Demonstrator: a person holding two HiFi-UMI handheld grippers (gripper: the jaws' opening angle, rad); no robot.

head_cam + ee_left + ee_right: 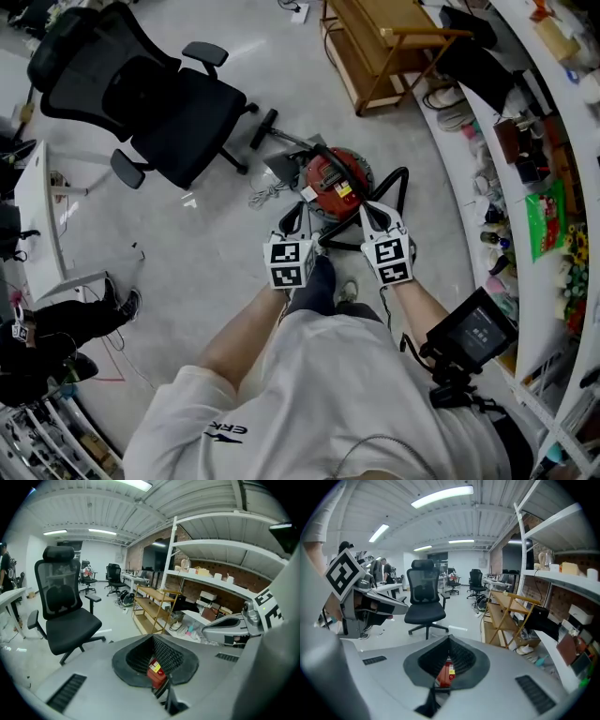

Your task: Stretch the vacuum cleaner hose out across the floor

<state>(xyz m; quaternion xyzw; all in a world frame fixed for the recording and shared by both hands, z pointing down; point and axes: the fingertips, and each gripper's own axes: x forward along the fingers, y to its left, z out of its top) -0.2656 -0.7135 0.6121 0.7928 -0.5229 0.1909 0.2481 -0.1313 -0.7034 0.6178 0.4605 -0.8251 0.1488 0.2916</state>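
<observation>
A red canister vacuum cleaner (333, 183) stands on the grey floor just ahead of my feet. Its black hose (404, 180) loops up at the canister's right, and the wand with the floor nozzle (266, 127) lies behind it. My left gripper (298, 214) and right gripper (369, 210) hover side by side just above the canister's near side, both shut with nothing in them. In the left gripper view the red body (157, 672) shows through the gap behind the closed jaws. The right gripper view shows the same red body (446, 673).
A black office chair (159, 103) stands left of the vacuum. A wooden rack (375, 47) is behind it on the right, and a white shelf unit (525, 141) full of items runs along the right. A coiled grey cord (267, 194) lies beside the canister. A white desk (37, 216) and another person's feet (122, 305) are at the left.
</observation>
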